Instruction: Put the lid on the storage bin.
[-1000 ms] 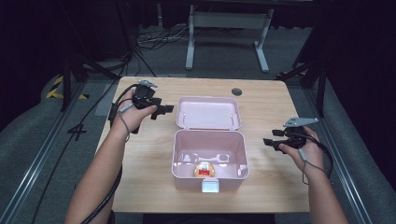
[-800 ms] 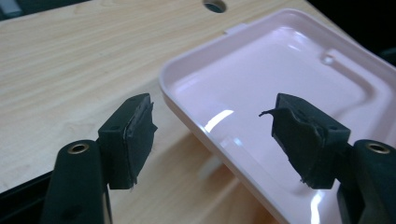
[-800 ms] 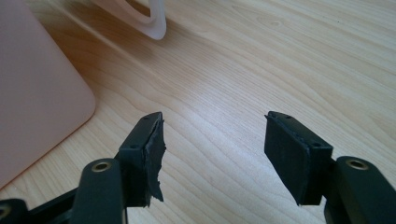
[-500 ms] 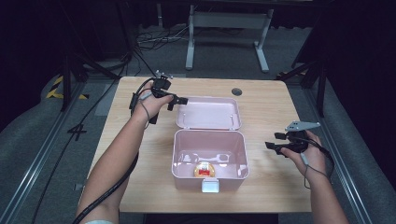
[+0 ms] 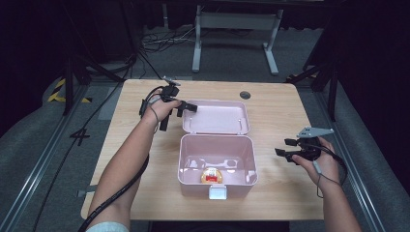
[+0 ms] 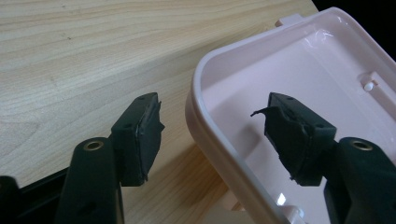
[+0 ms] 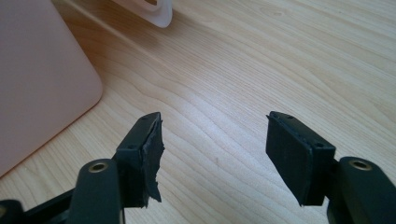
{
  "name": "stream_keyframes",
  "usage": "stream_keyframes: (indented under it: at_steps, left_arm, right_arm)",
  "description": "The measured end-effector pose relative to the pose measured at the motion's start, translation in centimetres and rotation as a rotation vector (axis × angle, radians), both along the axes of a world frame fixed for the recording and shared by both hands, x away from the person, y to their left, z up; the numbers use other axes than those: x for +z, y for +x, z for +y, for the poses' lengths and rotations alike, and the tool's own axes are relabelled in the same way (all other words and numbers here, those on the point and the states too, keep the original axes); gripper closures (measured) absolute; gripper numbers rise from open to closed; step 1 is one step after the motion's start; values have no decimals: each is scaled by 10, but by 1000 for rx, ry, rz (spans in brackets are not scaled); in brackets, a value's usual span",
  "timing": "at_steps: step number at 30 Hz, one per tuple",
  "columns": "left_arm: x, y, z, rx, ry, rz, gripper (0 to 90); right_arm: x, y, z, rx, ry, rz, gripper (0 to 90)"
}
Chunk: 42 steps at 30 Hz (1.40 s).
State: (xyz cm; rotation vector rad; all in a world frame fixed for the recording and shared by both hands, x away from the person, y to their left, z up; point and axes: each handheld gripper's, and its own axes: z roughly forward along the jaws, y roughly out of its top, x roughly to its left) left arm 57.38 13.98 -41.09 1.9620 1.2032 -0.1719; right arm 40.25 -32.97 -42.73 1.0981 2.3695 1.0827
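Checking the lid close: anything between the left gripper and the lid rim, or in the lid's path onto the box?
Nothing visible. The left gripper already straddles the pink lid rim, jaws just closing, pads not yet touching. The box rim looks unobstructed; the small round container sits low inside.

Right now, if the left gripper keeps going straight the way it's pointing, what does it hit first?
Most likely the raised rim of the open pale pink plastic lid. The left gripper straddles that rim at its corner, fingers open and closing in, not yet pressing; one finger is outside over the wooden table, the other inside.
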Motion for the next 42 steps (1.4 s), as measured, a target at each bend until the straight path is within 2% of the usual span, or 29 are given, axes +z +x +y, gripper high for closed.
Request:
stream_keyframes:
  at_steps: [2, 5, 9, 10, 12, 13, 15, 20, 22, 35, 42]
  left_arm:
    - [0, 0, -1, -2, -5, 6, 411]
    - [2, -1, -5, -13, 3, 2, 525]
    - [7, -1, -5, 19, 2, 2, 600]
    - [10, -1, -2, 28, -17, 1, 624]
    - [12, -1, -1, 29, -23, -8, 648]
    - [15, -2, -2, 32, -29, -30, 652]
    - [20, -3, -2, 28, -14, -57, 656]
    - [28, -5, -2, 34, -21, -90, 676]
    - [34, -7, -2, 40, -24, -115, 683]
    - [70, -21, -5, 34, 5, -240, 715]
    - [82, -29, -5, 32, 5, -292, 728]
  right_arm:
    - [0, 0, 1, -1, 5, 2, 373]
    - [0, 0, 1, -3, 8, 1, 373]
    - [0, 0, 2, -1, 7, 4, 373]
    - [0, 0, 2, 1, 6, 4, 372]
    - [0, 0, 2, 3, 6, 3, 372]
    - [0, 0, 2, 2, 6, 1, 372]
    - [0, 0, 2, 2, 5, -3, 372]
    - [0, 0, 2, 0, 6, -1, 372]
    - [0, 0, 3, 0, 5, -3, 373]
    - [4, -1, 7, 14, 10, -19, 389]
    - [5, 1, 10, 22, 14, -16, 392]
